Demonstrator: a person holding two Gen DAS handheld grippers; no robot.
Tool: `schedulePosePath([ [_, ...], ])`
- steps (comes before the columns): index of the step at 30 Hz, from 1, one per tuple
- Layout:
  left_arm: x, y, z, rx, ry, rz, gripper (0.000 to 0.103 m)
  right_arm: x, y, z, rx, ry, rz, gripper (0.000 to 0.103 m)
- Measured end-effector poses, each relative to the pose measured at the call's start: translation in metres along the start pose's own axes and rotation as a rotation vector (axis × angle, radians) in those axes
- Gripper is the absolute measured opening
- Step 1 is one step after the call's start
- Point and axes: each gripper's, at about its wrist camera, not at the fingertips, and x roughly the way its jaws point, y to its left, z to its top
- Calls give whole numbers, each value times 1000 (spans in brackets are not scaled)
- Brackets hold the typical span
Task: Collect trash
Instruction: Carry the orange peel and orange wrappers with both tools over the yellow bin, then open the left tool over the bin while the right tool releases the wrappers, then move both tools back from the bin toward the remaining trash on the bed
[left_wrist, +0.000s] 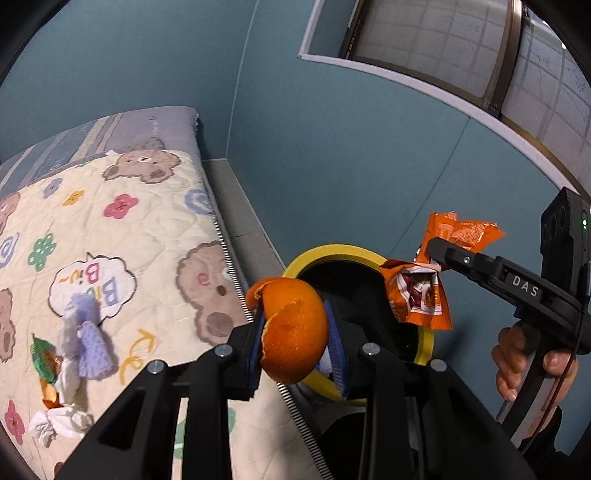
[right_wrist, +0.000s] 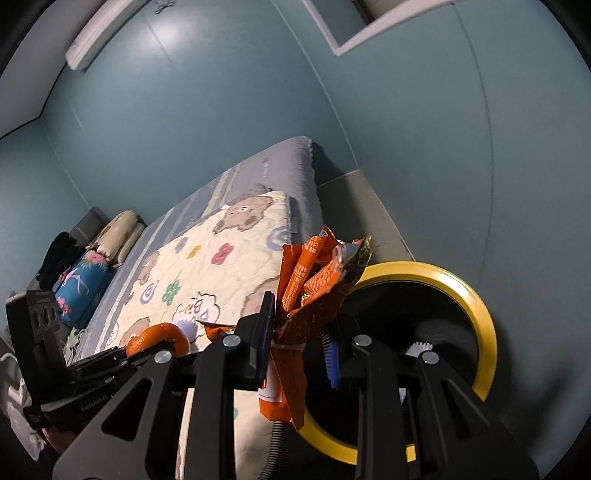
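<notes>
Grippers clamp peel and wrapper; centre each over the yellow-rimmed bin before opening, peel first.

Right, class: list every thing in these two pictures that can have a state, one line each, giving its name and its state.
Left claw: shut on the orange peel.
Curved orange peel: held at the bin's rim.
Right claw: shut on the wrapper.
Crumpled orange foil snack wrapper: torn open, held over the bin.
Yellow-rimmed black bin: open, beside the bed.
White crumpled tissues: lying on the quilt.
</notes>
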Motion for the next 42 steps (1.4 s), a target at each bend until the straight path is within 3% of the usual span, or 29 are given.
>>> schedulePosePath([
  [16,70,-27,2,5,90,-41,28,28,-47,2,61,4,-140,23],
  [29,109,-34,-13,-22,158,-61,30,60,-82,-5,119,48,-184,26],
  [34,107,-35,-16,-25,149,-60,43,58,-84,-4,127,42,-202,29],
  [37,101,-35,-16,-18,132,-57,49,56,-84,-3,137,37,-207,46],
  [41,94,-34,-16,-18,127,-57,55,53,-82,-3,138,35,-224,46],
  [42,92,-33,-16,-17,122,-51,61,53,-82,-3,140,36,-224,46],
])
